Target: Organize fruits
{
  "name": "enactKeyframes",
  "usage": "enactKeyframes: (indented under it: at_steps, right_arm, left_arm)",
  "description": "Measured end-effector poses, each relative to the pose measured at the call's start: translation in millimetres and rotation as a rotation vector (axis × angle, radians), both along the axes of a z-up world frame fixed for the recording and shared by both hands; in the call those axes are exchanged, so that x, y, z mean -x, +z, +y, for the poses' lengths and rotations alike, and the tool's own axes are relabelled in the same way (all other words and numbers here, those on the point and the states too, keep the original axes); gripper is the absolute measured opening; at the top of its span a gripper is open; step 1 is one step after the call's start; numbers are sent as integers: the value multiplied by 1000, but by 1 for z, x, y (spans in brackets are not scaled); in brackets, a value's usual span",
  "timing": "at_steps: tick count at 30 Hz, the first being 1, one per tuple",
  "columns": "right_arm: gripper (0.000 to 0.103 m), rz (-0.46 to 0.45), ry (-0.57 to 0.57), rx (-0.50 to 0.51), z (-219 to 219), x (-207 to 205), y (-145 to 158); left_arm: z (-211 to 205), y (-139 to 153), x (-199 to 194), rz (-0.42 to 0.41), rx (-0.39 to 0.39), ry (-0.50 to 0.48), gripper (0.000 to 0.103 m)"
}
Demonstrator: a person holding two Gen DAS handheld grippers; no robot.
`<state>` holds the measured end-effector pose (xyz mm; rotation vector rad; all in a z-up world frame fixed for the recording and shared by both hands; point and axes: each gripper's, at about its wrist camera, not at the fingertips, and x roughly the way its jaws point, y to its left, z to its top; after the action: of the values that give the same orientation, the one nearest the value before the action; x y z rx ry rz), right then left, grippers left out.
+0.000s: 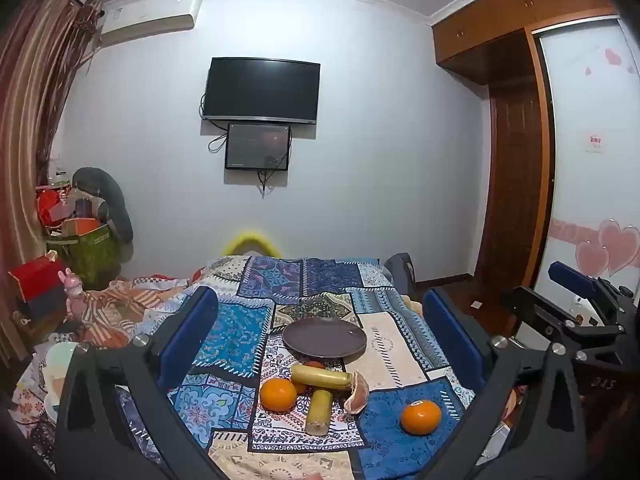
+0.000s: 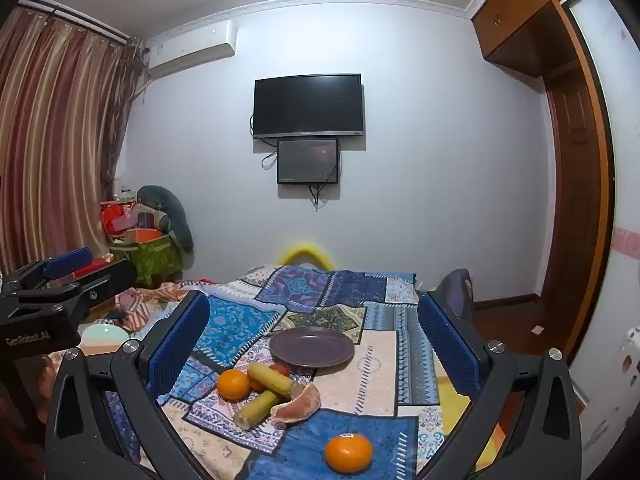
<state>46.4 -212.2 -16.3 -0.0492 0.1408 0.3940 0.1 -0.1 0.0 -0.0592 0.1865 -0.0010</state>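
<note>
A dark purple plate (image 1: 324, 338) (image 2: 312, 347) lies empty on the patchwork bedspread. In front of it sits a cluster: an orange (image 1: 278, 395) (image 2: 233, 385), two yellow-green sugarcane pieces (image 1: 320, 376) (image 2: 269, 377), a peeled citrus piece (image 1: 357, 393) (image 2: 298, 402) and a small red fruit (image 2: 280, 369) partly hidden. A second orange (image 1: 421, 417) (image 2: 348, 453) with a sticker lies apart, nearer right. My left gripper (image 1: 320, 340) is open and empty, above the fruit. My right gripper (image 2: 314, 344) is open and empty, also held above the fruit.
The patchwork bedspread (image 1: 332, 280) covers the bed. A pale bowl (image 2: 105, 335) sits at the bed's left. Boxes and a green bag (image 1: 90, 252) stand in the left corner. A wardrobe (image 1: 516, 160) is at right. A TV (image 1: 262, 92) hangs on the far wall.
</note>
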Motion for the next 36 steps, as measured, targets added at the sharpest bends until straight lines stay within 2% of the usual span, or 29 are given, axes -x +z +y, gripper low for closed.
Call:
enactKeyframes:
  at_steps: [10,13,36]
  right_arm:
    - [103,-5,-5,-23,-3,1,5]
    - [103,-11,-6,-28,-4,5,5]
    - [103,-13,-10,-61,-6,3,2]
  left_arm:
    - [-7,-3,11,-19,-12,-14,103]
    - [-1,-1,0,-5,8,-10,103]
    - [-3,-1,1,-12,9,-10,103]
